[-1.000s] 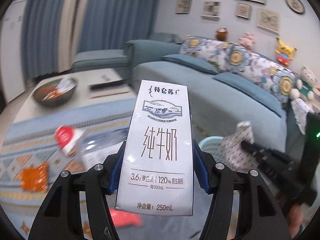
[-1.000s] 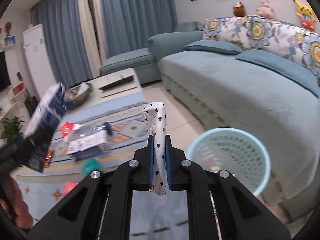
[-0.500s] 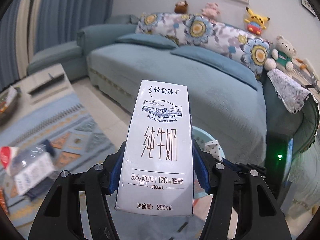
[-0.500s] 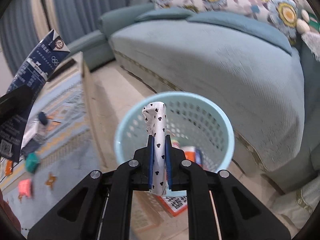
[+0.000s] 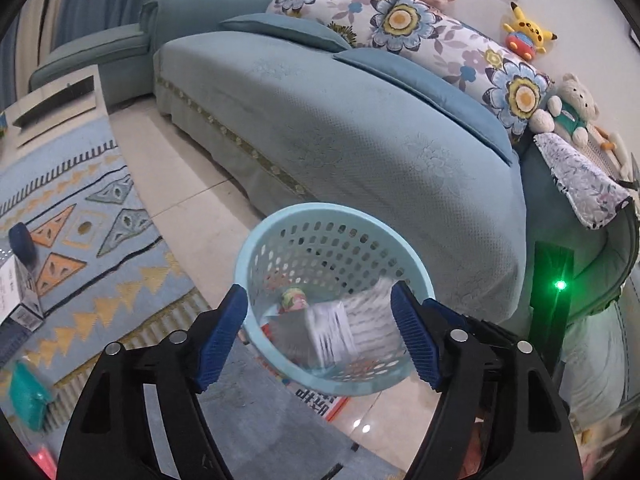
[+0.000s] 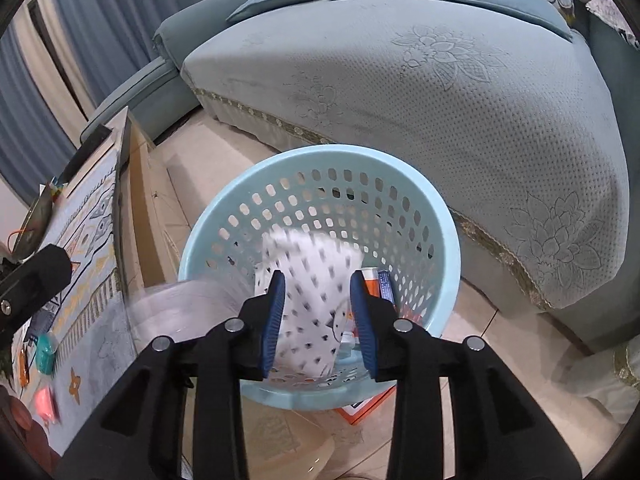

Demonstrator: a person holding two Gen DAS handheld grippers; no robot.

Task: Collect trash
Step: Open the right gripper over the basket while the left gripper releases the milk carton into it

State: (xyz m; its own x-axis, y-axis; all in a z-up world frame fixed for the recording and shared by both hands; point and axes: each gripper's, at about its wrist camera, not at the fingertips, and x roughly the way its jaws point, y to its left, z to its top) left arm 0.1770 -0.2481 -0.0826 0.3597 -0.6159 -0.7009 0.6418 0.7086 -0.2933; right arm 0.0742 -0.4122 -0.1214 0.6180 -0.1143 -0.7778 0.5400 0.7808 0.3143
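Note:
A light blue perforated basket [image 5: 256,240] stands on the tiled floor by the sofa; it also shows in the right wrist view [image 6: 448,224]. My left gripper [image 5: 320,336] is open above its rim, and the white milk carton [image 5: 344,328] is a blur falling inside the basket. My right gripper [image 6: 318,320] is open over the basket, and the white heart-patterned wrapper [image 6: 308,300] is a blur dropping between its fingers. Other trash [image 6: 380,284] lies at the basket's bottom.
A teal sofa [image 5: 360,120] runs behind the basket. A patterned rug [image 5: 80,248] on the left carries a box [image 5: 16,292], a teal packet [image 5: 28,400] and a pink wrapper [image 6: 46,400]. A low table [image 5: 52,108] stands far left. An orange printed sheet [image 6: 360,408] lies under the basket.
Both grippers moved over the basket and opened. The milk carton left the left gripper and the heart-patterned wrapper left the right one; both are falling into the basket.

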